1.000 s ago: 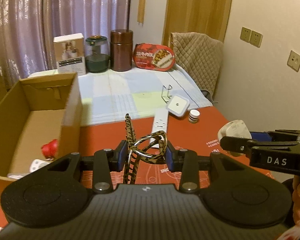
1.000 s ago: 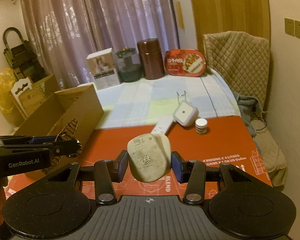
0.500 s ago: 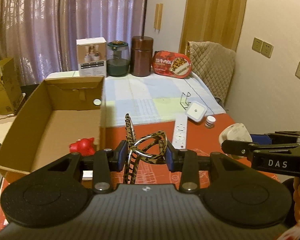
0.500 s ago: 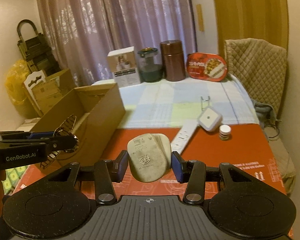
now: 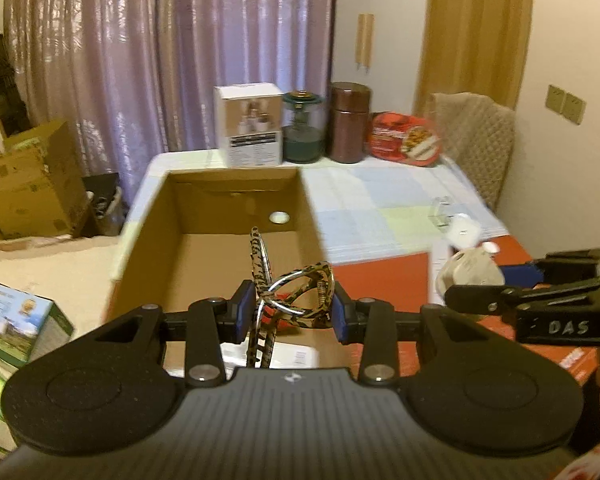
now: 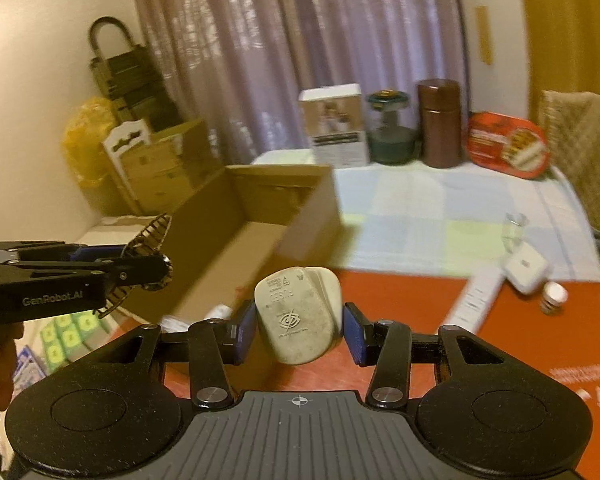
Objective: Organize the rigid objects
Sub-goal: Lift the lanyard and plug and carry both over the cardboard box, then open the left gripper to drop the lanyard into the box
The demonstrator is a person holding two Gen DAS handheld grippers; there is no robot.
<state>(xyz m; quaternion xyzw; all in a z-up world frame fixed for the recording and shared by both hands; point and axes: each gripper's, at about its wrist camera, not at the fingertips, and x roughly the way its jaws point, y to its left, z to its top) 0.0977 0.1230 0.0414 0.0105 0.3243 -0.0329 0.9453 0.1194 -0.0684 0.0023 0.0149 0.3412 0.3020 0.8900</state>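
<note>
Above the near end of the cardboard box (image 5: pixel 236 240), the left gripper (image 5: pixel 291 312) has its fingers pinched on a leopard-print hair claw clip (image 5: pixel 296 292), whose toothed arm sticks up over the box's open interior. Right of the box, over the red mat (image 6: pixel 460 320) on the bench, the right gripper (image 6: pixel 299 330) has its fingers pressed against both sides of a worn white plug adapter (image 6: pixel 296 314), held clear of the surface. Beyond the box's right wall, on the mat and the checked cloth (image 6: pixel 440 208), lie a white power strip (image 6: pixel 476 300), a small white square box (image 6: pixel 526 268) and a small white-capped bottle (image 6: pixel 554 296). Behind the box stand a white carton (image 5: pixel 253 124), a glass jar (image 5: pixel 303 128), a brown canister (image 5: pixel 349 122) and a red tin (image 5: pixel 405 138)
</note>
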